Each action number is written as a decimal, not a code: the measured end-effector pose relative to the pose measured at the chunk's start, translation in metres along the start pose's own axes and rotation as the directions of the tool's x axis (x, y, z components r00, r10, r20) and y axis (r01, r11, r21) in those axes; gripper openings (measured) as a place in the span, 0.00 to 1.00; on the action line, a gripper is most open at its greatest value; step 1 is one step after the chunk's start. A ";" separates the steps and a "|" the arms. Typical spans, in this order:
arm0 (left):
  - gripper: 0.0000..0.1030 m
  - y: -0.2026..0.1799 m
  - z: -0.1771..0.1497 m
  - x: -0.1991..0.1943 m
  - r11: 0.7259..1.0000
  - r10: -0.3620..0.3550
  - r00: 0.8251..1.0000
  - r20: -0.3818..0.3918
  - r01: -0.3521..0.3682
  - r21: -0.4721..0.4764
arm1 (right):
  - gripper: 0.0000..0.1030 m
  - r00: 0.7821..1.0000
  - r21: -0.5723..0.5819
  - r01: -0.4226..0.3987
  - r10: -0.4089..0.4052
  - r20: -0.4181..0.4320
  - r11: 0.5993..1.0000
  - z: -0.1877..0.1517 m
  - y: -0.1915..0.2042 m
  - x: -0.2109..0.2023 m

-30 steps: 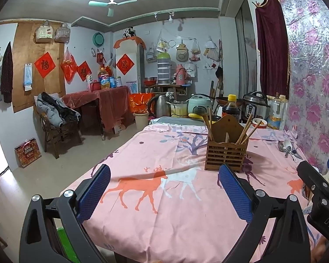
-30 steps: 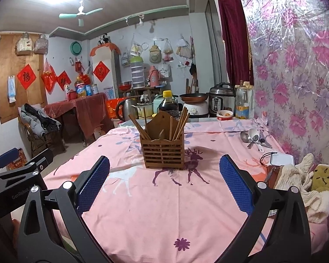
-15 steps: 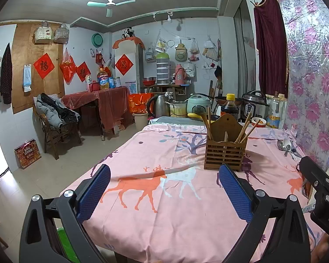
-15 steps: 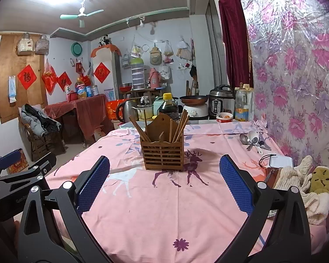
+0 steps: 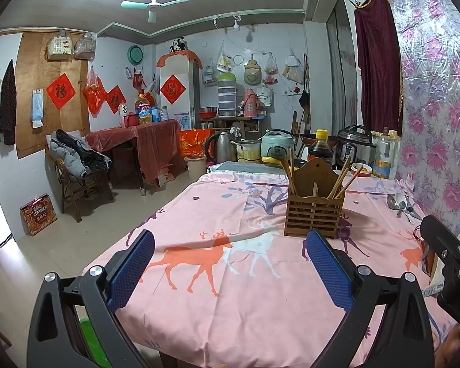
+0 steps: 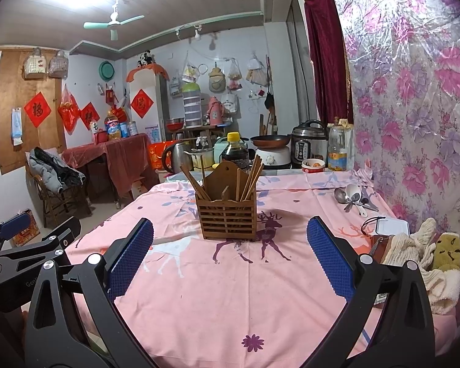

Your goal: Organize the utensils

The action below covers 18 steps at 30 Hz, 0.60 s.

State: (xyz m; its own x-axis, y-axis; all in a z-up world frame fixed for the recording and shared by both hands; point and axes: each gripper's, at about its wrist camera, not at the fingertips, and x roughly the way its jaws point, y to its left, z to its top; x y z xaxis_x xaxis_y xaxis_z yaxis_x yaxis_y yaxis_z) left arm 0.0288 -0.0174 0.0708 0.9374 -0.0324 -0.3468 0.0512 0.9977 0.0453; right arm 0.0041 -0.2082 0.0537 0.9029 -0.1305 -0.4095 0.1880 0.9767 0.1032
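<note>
Wooden utensil holder (image 6: 227, 211) stands upright mid-surface, directly ahead of the right tool (image 6: 230, 263) and ahead-right of the left tool (image 5: 230, 271), well apart from both. Several chopsticks (image 6: 251, 181) lean inside it. About three spoons (image 6: 351, 197) lie near the floral wall. Both tools are spread wide, holding nothing, above the pink-clothed surface (image 6: 199, 291).

I'm holding the right gripper (image 6: 230, 257) wide apart, empty, over the pink tablecloth (image 6: 217, 300). Wooden holder (image 6: 228, 214) w/ chopsticks (image 6: 253, 178) sitting dead ahead; spoons (image 6: 351, 197) lying far right, near the wall.
</note>
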 end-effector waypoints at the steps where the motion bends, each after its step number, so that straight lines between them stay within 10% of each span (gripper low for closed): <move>1: 0.95 0.000 0.000 0.000 1.000 0.000 1.000 0.000 0.000 0.000 | 0.94 1.000 0.000 0.000 0.000 0.000 1.000 0.000 0.000 0.000; 18: 0.95 -0.001 -0.001 0.000 1.000 -0.003 1.000 -0.002 0.003 0.000 | 0.94 1.000 -0.001 0.000 0.000 0.001 1.000 -0.001 0.001 0.000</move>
State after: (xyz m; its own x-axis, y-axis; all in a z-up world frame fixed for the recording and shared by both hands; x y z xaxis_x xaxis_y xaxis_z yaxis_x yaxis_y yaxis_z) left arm 0.0289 -0.0188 0.0698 0.9365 -0.0354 -0.3490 0.0542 0.9975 0.0443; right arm 0.0039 -0.2071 0.0533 0.9031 -0.1309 -0.4089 0.1879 0.9769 0.1023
